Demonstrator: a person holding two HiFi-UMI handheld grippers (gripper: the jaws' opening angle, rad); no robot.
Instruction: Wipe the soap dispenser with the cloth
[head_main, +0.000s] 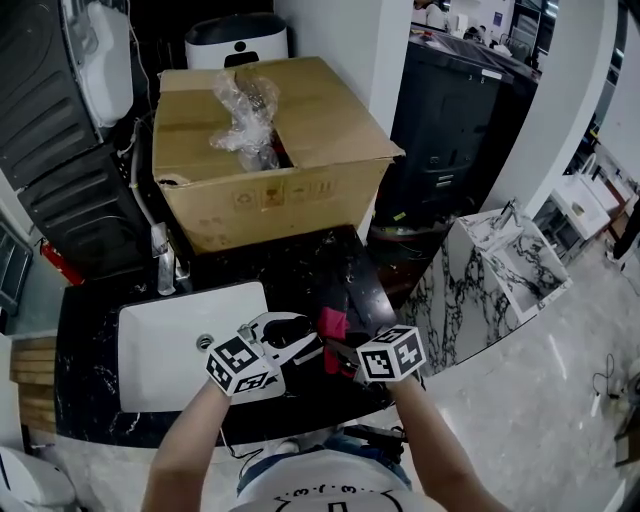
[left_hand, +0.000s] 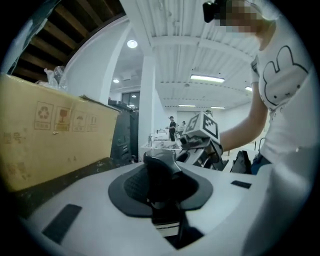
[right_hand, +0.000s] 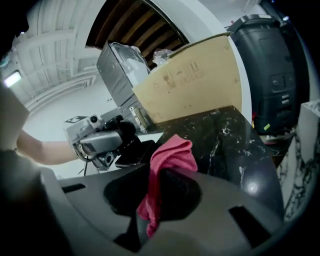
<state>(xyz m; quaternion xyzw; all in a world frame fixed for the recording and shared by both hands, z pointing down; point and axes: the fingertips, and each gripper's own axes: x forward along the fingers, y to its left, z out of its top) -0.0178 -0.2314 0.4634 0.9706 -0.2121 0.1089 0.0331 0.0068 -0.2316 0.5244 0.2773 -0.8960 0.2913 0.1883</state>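
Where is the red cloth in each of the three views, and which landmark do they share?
Head view: cloth, low centre.
Left gripper view: not visible.
Right gripper view: centre, between the jaws.
Shared landmark: box, top centre, left, upper right in that order.

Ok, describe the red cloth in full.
The cloth is pinkish-red, soft-looking fabric, bunched into folds. The right gripper is shut on its middle: a crumpled top sticks up past the jaws, a narrow tail hangs below. It is held in the air above the black marbled counter, close to the dark dispenser in the left gripper; whether they touch cannot be told.
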